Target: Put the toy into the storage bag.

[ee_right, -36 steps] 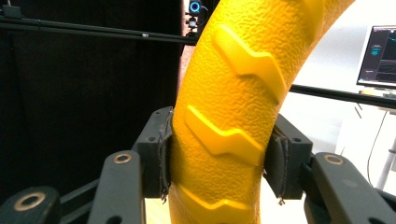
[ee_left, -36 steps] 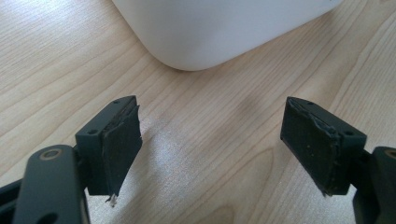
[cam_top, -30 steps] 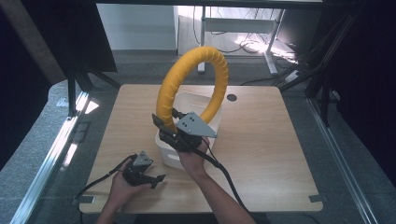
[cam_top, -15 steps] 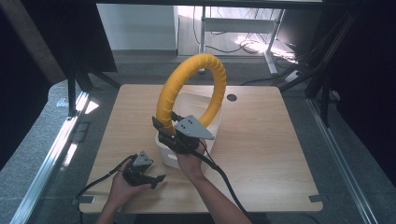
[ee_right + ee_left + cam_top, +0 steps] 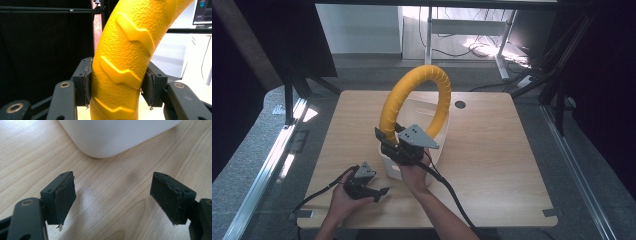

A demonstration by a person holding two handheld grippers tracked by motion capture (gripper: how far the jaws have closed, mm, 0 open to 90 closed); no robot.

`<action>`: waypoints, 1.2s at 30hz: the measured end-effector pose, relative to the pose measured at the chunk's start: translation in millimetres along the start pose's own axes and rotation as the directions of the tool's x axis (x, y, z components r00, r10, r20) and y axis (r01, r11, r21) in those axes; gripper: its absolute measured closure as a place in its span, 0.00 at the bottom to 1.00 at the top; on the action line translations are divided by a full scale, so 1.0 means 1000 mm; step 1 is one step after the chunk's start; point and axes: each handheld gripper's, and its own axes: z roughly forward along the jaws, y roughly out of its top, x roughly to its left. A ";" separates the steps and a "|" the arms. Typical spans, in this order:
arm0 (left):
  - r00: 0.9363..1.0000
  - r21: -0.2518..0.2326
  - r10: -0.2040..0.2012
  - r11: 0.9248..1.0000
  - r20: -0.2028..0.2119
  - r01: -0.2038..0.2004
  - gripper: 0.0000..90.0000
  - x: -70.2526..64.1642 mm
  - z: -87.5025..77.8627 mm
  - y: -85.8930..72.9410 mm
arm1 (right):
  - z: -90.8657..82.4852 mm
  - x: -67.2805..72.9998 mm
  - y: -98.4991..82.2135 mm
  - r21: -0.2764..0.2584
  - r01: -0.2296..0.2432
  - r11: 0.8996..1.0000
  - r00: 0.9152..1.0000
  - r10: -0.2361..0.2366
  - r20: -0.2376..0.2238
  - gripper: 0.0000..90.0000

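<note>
Yellow ring (image 5: pixel 412 95) has tipped slightly further over the bin (image 5: pixel 438 145); right gripper (image 5: pixel 399 145) clamps it, left gripper (image 5: pixel 379 192) wide, idle.

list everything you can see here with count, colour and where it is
ring: 1, yellow with raised tread marks, held upright above the bin, its lower near part between the right gripper's pads
bin: 1, white, on the middle of the table, below the ring
table: 1, light wood, with a dark round hole near its far edge
desk frame: 1, white, on the floor beyond the table
right gripper: 1, black with a grey three-cornered plate, shut on the ring, above the bin's near end
left gripper: 1, black, jaws open with nothing between them, low over the table near its front left, facing the bin's corner
hands: 2, coming in from the near edge, one on each gripper
</note>
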 end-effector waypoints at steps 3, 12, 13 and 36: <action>1.000 -0.001 0.000 1.000 0.001 0.000 0.23 0.000 0.000 0.000 | 0.001 -0.001 -0.003 0.011 -0.017 1.000 1.000 0.017 0.002 0.54; 1.000 0.001 0.004 1.000 0.000 -0.004 0.23 0.000 0.000 0.000 | 0.002 -0.002 -0.006 0.027 -0.034 0.999 0.999 0.033 0.014 0.54; 1.000 -0.001 0.004 1.000 0.000 -0.004 0.23 0.000 0.000 0.000 | 0.002 -0.001 -0.008 0.037 -0.028 0.999 0.999 0.028 0.017 0.54; 1.000 0.012 0.007 1.000 0.010 -0.007 0.22 -0.001 0.003 0.000 | 0.001 0.001 -0.015 0.094 -0.008 0.996 0.998 0.002 0.064 0.35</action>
